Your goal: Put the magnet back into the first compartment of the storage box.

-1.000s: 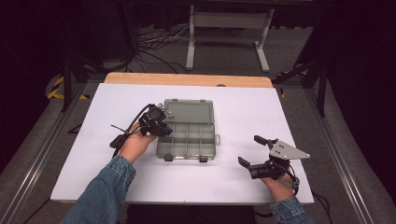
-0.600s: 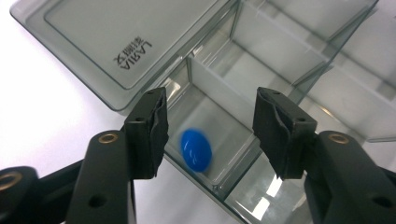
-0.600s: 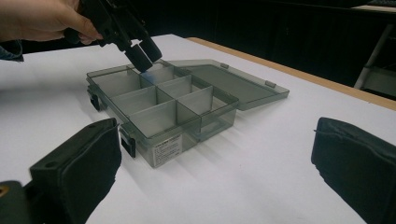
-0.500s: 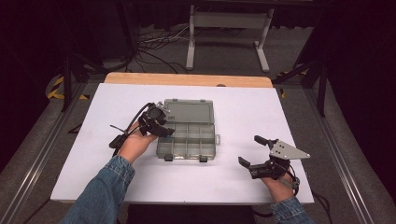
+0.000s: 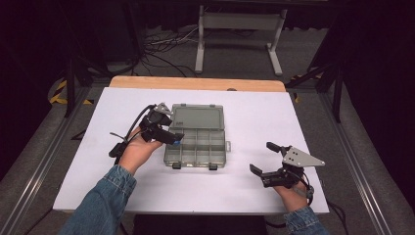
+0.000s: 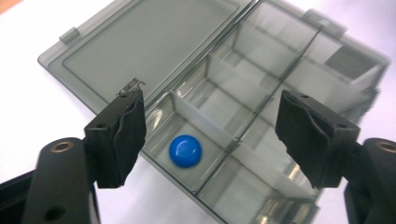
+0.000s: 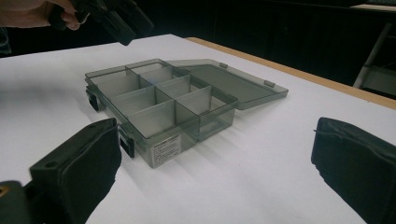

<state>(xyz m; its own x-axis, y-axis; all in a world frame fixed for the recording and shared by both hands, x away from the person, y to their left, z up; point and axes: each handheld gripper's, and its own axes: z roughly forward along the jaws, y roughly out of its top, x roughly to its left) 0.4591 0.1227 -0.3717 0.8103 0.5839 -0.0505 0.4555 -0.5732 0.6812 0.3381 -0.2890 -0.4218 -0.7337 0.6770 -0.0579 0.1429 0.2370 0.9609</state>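
— Trouble, if any, sits with that blue ball [image 6: 185, 150]. It lies loose in a corner cell of the smoky plastic organiser box [image 5: 196, 146], lid [image 5: 196, 117] folded flat back on the white worktop [image 5: 254, 117].

— And the left gripper [image 5: 166, 128]?

— Hanging right over that corner, jaws spread wide, nothing between them. My guess is that if it dips in crooked, a jaw could catch the divider [image 6: 201, 120] or the outer wall instead of straddling the ball, and the light box might skid or tip.

— The ball itself?

— Round and smooth-looking; squeezed off-centre it would likely squirt sideways in the cell, or hop over the partition.

— Right gripper [image 5: 268, 167]?

— Well apart from the box, low near the front edge of the worktop, jaws released too. It isn't steadying anything, so nothing braces the box if the left one nudges it.

— The lid?

— Hinged at the back, resting flat; a bump to the box could drag it along.
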